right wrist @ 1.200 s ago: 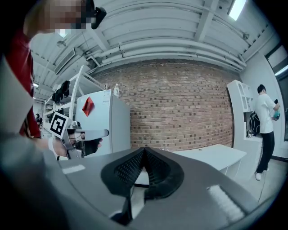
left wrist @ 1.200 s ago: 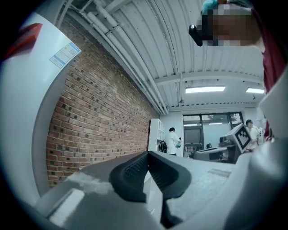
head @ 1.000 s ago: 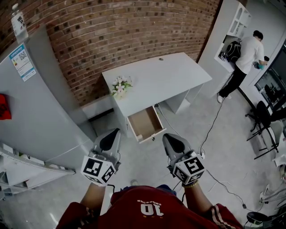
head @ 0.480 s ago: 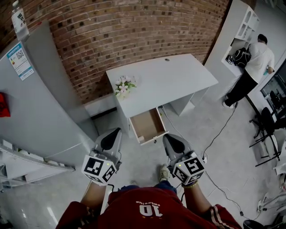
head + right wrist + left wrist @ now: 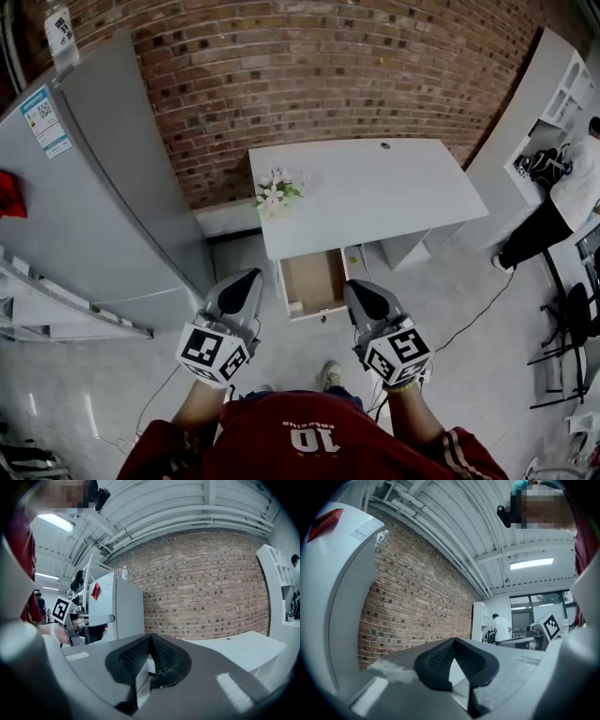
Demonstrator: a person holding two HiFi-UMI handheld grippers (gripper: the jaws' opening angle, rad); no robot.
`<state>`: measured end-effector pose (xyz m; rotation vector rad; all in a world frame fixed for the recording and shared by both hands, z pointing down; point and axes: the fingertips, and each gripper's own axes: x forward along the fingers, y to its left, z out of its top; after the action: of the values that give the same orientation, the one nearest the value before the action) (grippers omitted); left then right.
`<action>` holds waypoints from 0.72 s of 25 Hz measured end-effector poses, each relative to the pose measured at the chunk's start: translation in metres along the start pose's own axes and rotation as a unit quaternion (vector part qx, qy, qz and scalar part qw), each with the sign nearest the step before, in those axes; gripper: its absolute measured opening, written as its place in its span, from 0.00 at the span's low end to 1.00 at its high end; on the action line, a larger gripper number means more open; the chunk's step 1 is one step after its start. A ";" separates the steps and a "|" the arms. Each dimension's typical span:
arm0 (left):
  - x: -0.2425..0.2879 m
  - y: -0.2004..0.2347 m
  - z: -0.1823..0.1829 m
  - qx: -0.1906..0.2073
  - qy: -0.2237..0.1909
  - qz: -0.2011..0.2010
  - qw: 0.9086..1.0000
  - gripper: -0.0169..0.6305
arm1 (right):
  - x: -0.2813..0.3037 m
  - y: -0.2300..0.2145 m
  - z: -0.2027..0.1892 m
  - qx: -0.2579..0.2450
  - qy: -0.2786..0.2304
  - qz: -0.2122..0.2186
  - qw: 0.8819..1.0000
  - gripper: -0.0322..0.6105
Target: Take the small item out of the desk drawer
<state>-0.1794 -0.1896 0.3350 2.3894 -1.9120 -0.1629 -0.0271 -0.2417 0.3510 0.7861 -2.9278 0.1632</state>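
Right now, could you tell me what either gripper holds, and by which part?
Nothing: the left gripper and right gripper both have jaws together, empty.

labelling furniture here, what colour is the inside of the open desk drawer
Light brown, a wood tone, inside the drawer. It shows best in the head view.

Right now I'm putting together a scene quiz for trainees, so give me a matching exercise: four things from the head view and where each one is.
Things:
1. drawer
2. flowers
3. bottle
4. person in white shirt

Places:
a. on top of the fridge
b. on the left end of the desk
c. pulled open under the desk
d. far right, by the white shelves

Pairs: 1-c, 2-b, 3-a, 4-d
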 end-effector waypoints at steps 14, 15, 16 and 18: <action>0.056 -0.013 -0.006 0.010 0.008 0.058 0.998 0.03 | 0.030 -0.069 0.012 -0.028 -0.013 0.061 0.998 0.05; 0.057 -0.012 -0.005 0.011 0.008 0.059 0.998 0.03 | 0.030 -0.070 0.011 -0.030 -0.014 0.061 0.998 0.05; 0.057 -0.012 -0.004 0.014 0.008 0.061 0.998 0.03 | 0.029 -0.071 0.011 -0.033 -0.015 0.063 0.997 0.05; 0.058 -0.012 -0.004 0.016 0.007 0.064 0.998 0.03 | 0.029 -0.071 0.008 -0.039 -0.015 0.073 0.996 0.10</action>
<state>-0.1546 -0.2432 0.3353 2.2716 -2.0681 -0.1068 -0.0166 -0.3180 0.3518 0.5688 -2.9984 0.0502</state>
